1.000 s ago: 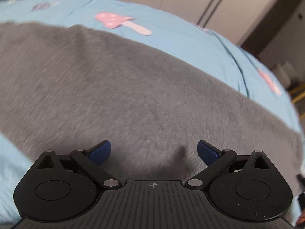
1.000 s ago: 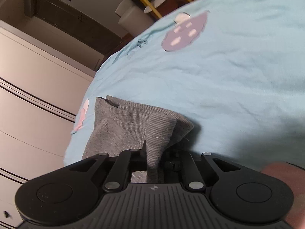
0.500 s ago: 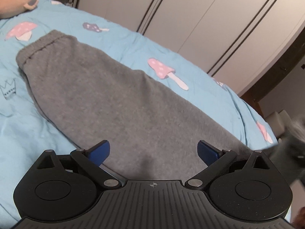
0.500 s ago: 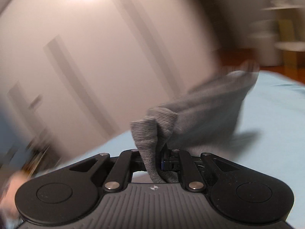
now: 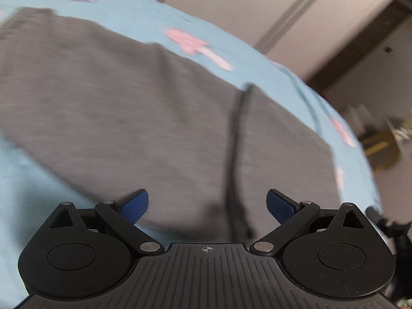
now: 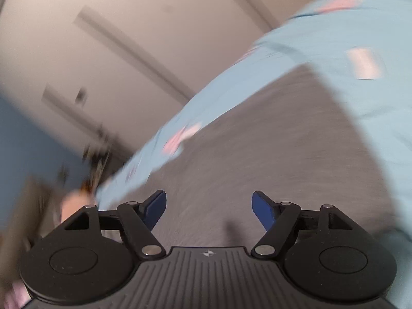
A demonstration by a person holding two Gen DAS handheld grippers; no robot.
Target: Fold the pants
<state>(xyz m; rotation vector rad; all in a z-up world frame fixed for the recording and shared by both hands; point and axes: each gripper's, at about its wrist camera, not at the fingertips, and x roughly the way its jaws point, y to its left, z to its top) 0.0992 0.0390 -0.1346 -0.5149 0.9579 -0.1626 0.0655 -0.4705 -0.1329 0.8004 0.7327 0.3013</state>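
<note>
The grey pants (image 5: 154, 118) are spread on the bed (image 5: 31, 188), which is covered with a light blue sheet with pink mushroom prints. In the left wrist view a folded edge of the cloth is seen as a dark line that runs from the far side of the garment towards the near edge of the bed, so one layer seems already laid over another. Both pictures are blurred, and the waistband and the leg ends cannot be told apart with certainty.

The left tool (image 5: 207, 206) is held wide, with nothing between its blue pads (image 5: 135, 204); it is directed down at the grey cloth near the near edge of the bed. The right tool (image 6: 208, 207) is also wide; its jaws have just been opening, and no cloth is seen between them now, only the pants (image 6: 270, 159) lying flat below.

It is judged that a fold was just laid down and released, so the step in hand is the letting go after one fold. For the next move, a new grasp is probably needed: a free end of the folded garment must be found, pinched through both layers, and carried over the rest, while the other tool holds the cloth flat so that the layers do not slide
</note>
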